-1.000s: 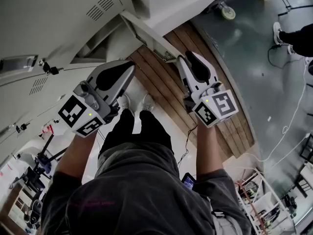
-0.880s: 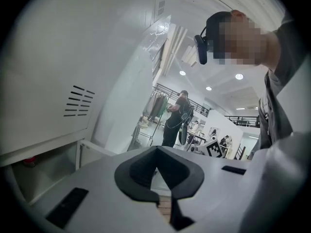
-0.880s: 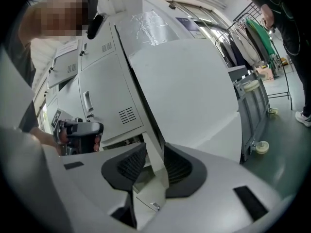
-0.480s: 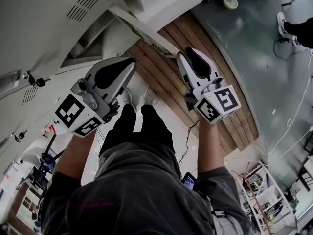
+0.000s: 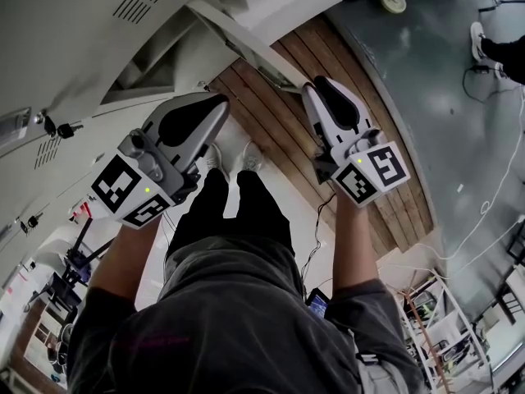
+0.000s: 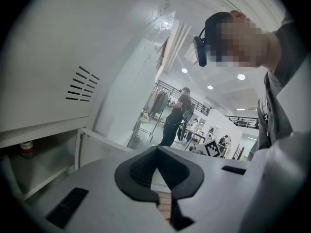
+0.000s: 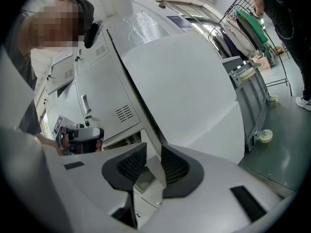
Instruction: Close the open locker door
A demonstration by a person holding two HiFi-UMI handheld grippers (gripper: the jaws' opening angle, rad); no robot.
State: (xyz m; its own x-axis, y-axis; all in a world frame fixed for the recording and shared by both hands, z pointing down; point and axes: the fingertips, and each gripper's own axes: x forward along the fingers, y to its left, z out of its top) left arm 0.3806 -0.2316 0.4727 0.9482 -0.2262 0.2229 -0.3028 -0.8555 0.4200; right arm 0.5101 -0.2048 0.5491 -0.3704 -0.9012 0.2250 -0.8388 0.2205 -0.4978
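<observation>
A person stands on a strip of wooden flooring point(image 5: 279, 121) before a bank of pale grey lockers point(image 5: 74, 31), working a pair of hand-held grippers. The head view looks down past dark trousers point(image 5: 238, 212) and white shoes point(image 5: 248, 164). The right gripper point(image 5: 317, 85) has its fingers pinching the free edge of the open locker door point(image 7: 184, 96). The door stands swung well out from the cabinet, its broad white face angled toward the room, and the fingers have just drawn slightly closer on that edge. The left gripper point(image 5: 218, 105) hovers near the right one, aimed toward the open compartment point(image 6: 48, 154), its fingers pressed together at the tips with nothing between them. Inside the compartment a small container point(image 6: 26, 149) with a red band stands on the shelf. The closed door above it carries a row of vent slots point(image 6: 80, 85). Keys point(image 5: 57, 127) hang from the locks of the closed doors at the left. Beyond the open door, a castor wheel point(image 5: 392, 0) rests on the grey floor. In the background another person point(image 6: 176, 115) stands beside a clothes rack point(image 6: 156, 100).
</observation>
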